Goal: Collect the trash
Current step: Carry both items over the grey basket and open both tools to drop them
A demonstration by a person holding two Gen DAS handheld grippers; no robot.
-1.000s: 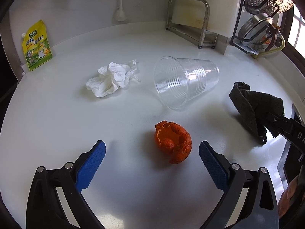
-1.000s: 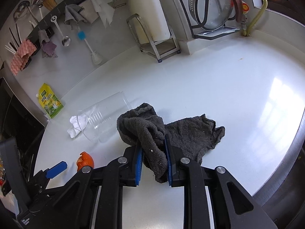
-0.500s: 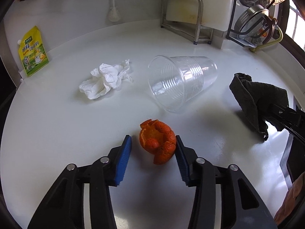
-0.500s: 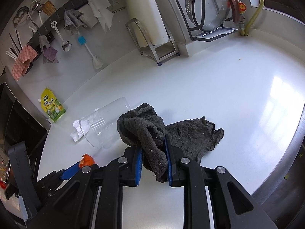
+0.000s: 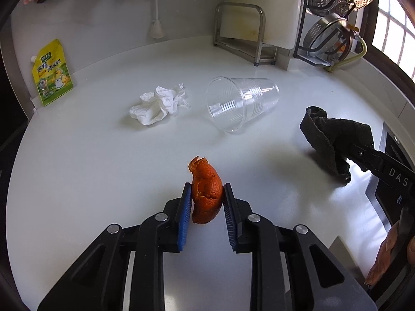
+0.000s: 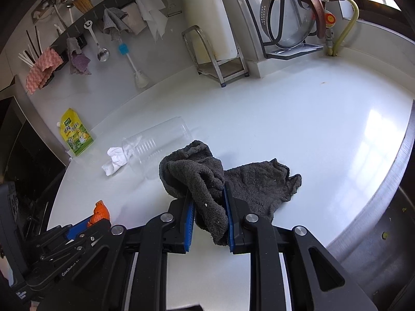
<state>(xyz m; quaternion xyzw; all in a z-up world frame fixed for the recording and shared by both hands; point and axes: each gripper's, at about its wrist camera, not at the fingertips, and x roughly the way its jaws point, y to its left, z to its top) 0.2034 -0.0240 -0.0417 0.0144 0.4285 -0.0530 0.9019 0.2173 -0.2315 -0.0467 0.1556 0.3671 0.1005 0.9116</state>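
Note:
My left gripper (image 5: 207,194) is shut on an orange peel (image 5: 206,191) and holds it just above the white counter (image 5: 103,168). The peel also shows in the right wrist view (image 6: 99,211). A crumpled white tissue (image 5: 158,105) and a clear plastic cup (image 5: 241,102) on its side lie further back. My right gripper (image 6: 208,207) is shut on a dark grey cloth (image 6: 207,178) that drapes onto the counter; the cloth shows at the right in the left wrist view (image 5: 332,137).
A yellow-green pouch (image 5: 50,72) leans on the back wall at left. A metal rack with a white board (image 5: 249,33) and a dish rack with pot lids (image 5: 334,28) stand at the back right. The counter's front edge (image 6: 384,194) curves at right.
My left gripper closed from wide open onto the orange peel and lifted it off the counter. My right gripper kept its hold on the grey cloth and barely moved.

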